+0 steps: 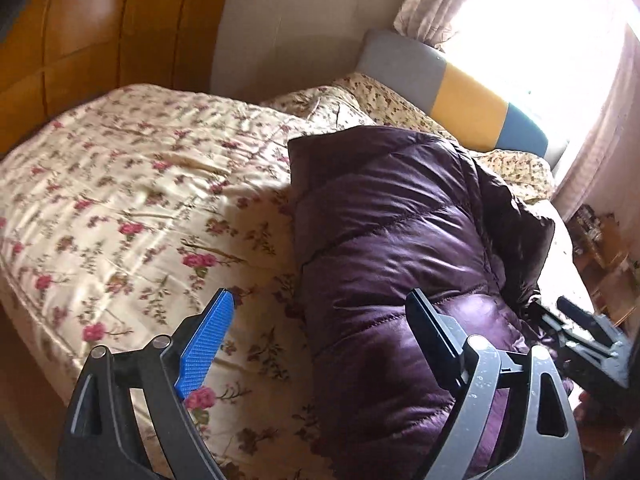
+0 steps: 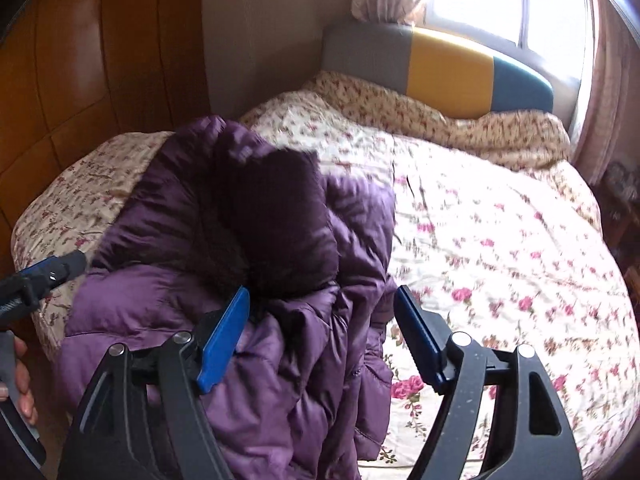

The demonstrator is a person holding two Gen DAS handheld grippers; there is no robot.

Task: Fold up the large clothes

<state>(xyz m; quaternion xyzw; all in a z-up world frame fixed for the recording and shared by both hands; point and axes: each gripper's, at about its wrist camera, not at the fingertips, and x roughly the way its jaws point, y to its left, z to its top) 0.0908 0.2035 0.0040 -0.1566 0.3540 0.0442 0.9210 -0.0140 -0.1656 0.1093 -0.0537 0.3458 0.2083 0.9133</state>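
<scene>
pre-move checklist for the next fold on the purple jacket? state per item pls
1. Left gripper open, nothing between its fingers: ok.
2. Right gripper open, above the jacket's crumpled edge: ok.
3. Shiny purple quilted puffer jacket fully on the floral cream bedspread: cannot tell, near end out of frame.
4. Jacket flat enough to fold: not ok, bunched, with dark fur trim heaped on top.
5. Bare bedspread beside the jacket for laying it out: ok.

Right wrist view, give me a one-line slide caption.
Open right tongs hover over a crumpled glossy purple quilted puffer coat lying on a cream rose-print bedspread.
</scene>
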